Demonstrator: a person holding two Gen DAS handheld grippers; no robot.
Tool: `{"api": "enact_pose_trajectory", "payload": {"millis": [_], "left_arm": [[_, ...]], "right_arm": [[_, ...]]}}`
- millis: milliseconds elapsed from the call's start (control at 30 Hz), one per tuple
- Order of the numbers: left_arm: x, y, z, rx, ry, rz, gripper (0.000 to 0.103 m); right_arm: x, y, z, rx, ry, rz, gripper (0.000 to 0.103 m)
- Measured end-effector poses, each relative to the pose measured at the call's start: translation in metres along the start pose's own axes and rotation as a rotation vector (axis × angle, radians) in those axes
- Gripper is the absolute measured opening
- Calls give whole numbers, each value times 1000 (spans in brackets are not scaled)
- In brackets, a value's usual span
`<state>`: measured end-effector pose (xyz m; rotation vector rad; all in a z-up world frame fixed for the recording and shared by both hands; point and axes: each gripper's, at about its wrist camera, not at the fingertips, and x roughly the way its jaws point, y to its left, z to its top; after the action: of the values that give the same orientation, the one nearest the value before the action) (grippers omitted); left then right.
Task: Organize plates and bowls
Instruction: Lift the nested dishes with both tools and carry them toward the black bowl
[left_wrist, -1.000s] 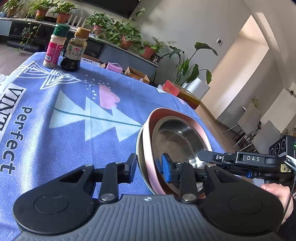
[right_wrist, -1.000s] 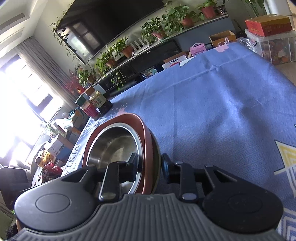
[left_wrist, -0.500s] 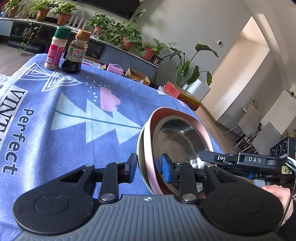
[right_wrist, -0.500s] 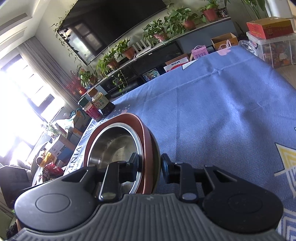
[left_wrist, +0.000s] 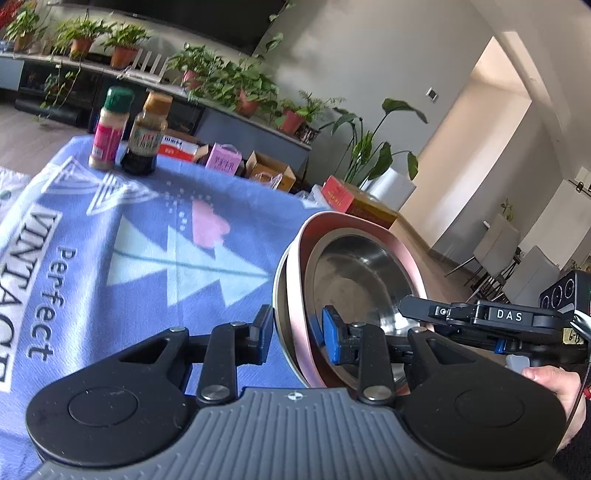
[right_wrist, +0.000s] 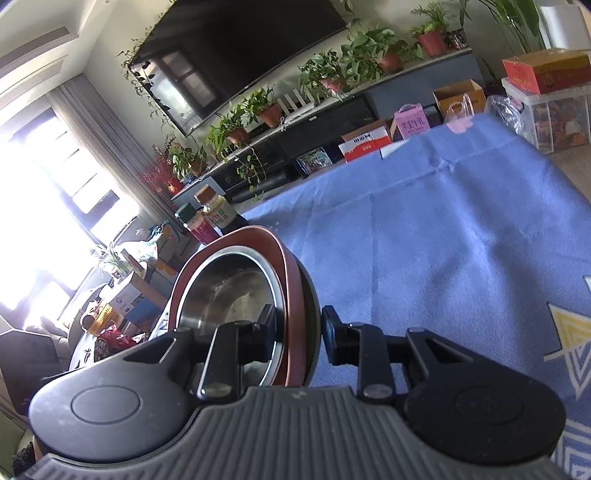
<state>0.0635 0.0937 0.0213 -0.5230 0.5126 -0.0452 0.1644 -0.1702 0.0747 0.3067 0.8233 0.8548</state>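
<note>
Beyond both claws spreads a living room: a large dark wall-mounted television (right_wrist: 251, 48) above a long low grey cabinet (left_wrist: 240, 122) lined with potted green plants (left_wrist: 122, 44), cardboard boxes (left_wrist: 266, 168) on the floor before it, and a bright doorway (left_wrist: 476, 155) to the right of the left claw. Under both claws lies the blue patterned tablecloth (left_wrist: 122, 258) printed with white triangles and lettering. Far ahead of the left claw, to its left, stand a pink-labelled shaker with a green cap (left_wrist: 109, 129) and a dark sauce bottle with a tan cap (left_wrist: 146, 134), just beside each other.

The stack of a pink plate and steel bowl (left_wrist: 354, 280) hangs tilted, above the cloth. The left gripper (left_wrist: 295, 332) clamps its near rim narrowly; the right gripper (right_wrist: 299, 332) pinches the opposite rim.
</note>
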Motion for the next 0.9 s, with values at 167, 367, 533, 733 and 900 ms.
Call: {"api": "enact_pose_trajectory", "payload": {"millis": [167,367,533,733,900], "left_arm": [[-16,-13,7,24,-24,4,27],[-36,-22,9,31,-43,-1,27],[-51,-30,6,35,-56,-6,27],[-69,-40,3,40,-70,-15,27],[-83,-47,-6,38,-67,-23,27]], "right_arm": [[-14,13,6,-22,-37,3,49],[-26,23,5,-35,-52,16,49],[-37,30,2,-38,-68,18,49],[-51,40,-1,-45,-87,20,49],[-64,46,-7,-47,-95,16,49]]}}
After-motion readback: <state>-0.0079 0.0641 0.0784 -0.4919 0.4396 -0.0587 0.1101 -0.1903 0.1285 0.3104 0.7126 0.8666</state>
